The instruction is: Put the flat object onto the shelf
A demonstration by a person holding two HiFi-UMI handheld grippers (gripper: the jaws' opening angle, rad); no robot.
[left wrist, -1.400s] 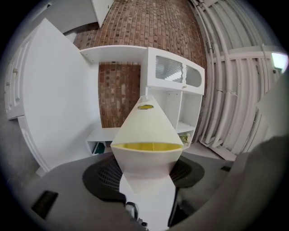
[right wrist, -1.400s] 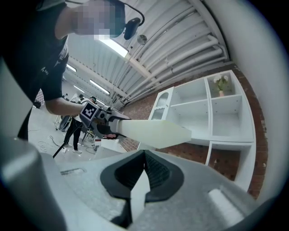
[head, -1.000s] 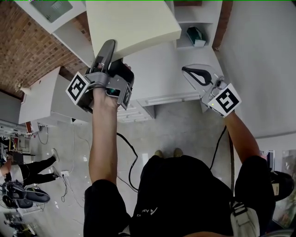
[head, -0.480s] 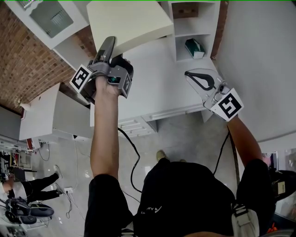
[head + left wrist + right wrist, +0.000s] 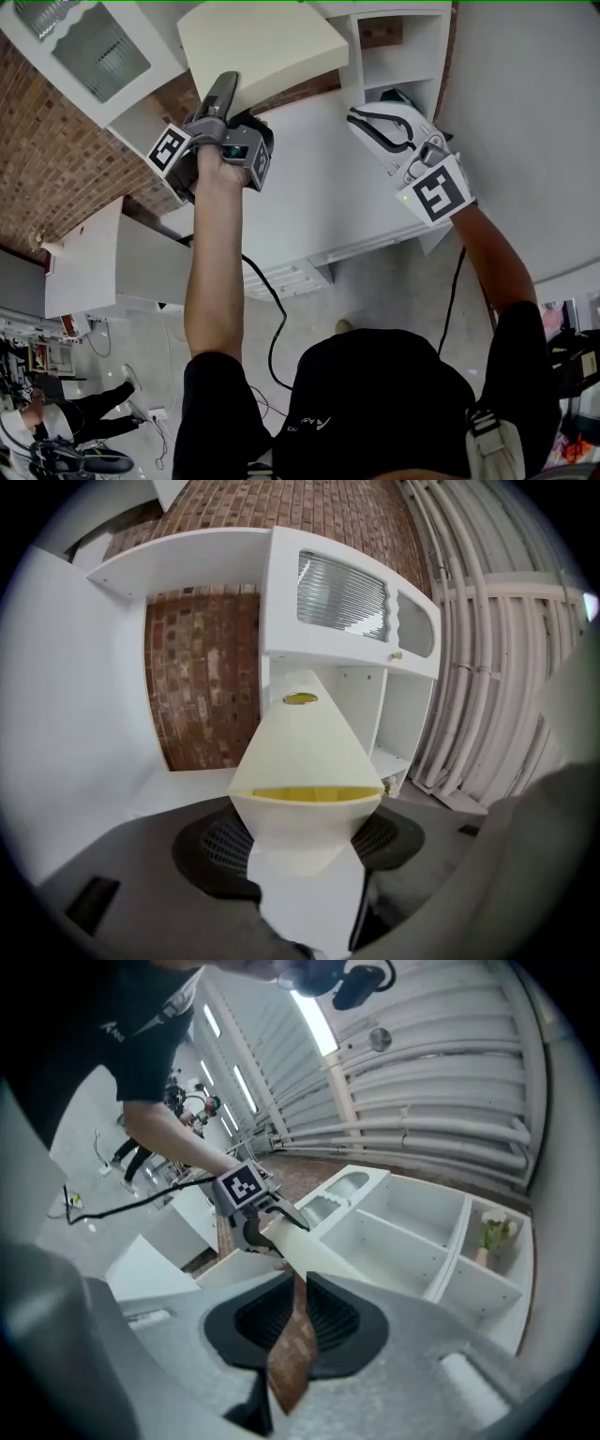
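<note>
The flat object (image 5: pixel 258 42) is a cream, box-like slab held up in front of the white shelf unit (image 5: pixel 403 47). My left gripper (image 5: pixel 230 94) is shut on its near edge. In the left gripper view the flat object (image 5: pixel 305 752) stretches away from my left gripper (image 5: pixel 305 841) toward the shelf unit (image 5: pixel 403 714). My right gripper (image 5: pixel 366 120) is raised at the right, near the shelf's cubbies. Its jaws are opening by a narrow gap. My right gripper (image 5: pixel 298 1321) has nothing between its pads; only brick wall shows through.
A white cabinet with a ribbed glass door (image 5: pixel 94 47) hangs at the upper left on a brick wall (image 5: pixel 56 159). A white desk top (image 5: pixel 319 178) lies below the shelf. A green item (image 5: pixel 401 94) sits in one cubby. A small plant (image 5: pixel 492 1232) stands in another. A person (image 5: pixel 56 422) stands on the floor at lower left.
Both grippers have risen toward the shelf. The right gripper has swung up and left, close to the cubbies, and its jaws have parted slightly. The left keeps its hold on the slab.
</note>
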